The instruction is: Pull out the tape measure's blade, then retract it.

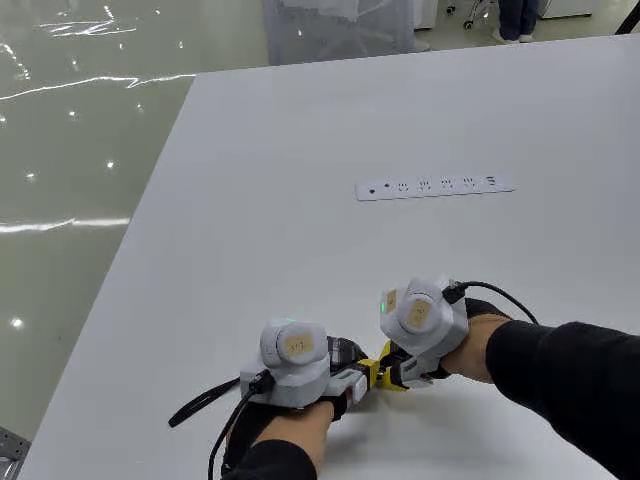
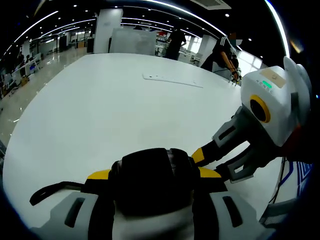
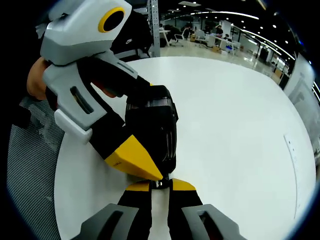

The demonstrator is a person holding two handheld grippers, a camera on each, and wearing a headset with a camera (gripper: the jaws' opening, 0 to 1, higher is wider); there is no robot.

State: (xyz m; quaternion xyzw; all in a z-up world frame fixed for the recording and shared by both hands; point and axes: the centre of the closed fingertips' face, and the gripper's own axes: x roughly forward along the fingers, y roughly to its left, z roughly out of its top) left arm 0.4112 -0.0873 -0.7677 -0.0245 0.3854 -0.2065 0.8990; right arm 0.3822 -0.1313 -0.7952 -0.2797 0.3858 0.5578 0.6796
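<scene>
Head view puts the tape (image 1: pixel 345 352) at lower centre, clamped between the 2 jaws of my left gripper (image 1: pixel 358 376); the right gripper (image 3: pixel 160 186) has its jaws pinched together on the blade tip (image 3: pixel 161 182). I judge that small tip could slip the yellow pads (image 3: pixel 184 186) as I pull, or the tape, rounded, ribbed and black, could twist loose.

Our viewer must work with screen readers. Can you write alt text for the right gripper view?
The right hand-held gripper pinches its yellow-tipped jaws shut at the mouth of a black tape measure, apparently on the blade tip. The left hand-held gripper, at the left of the view, clamps the tape measure over a white table.
</scene>
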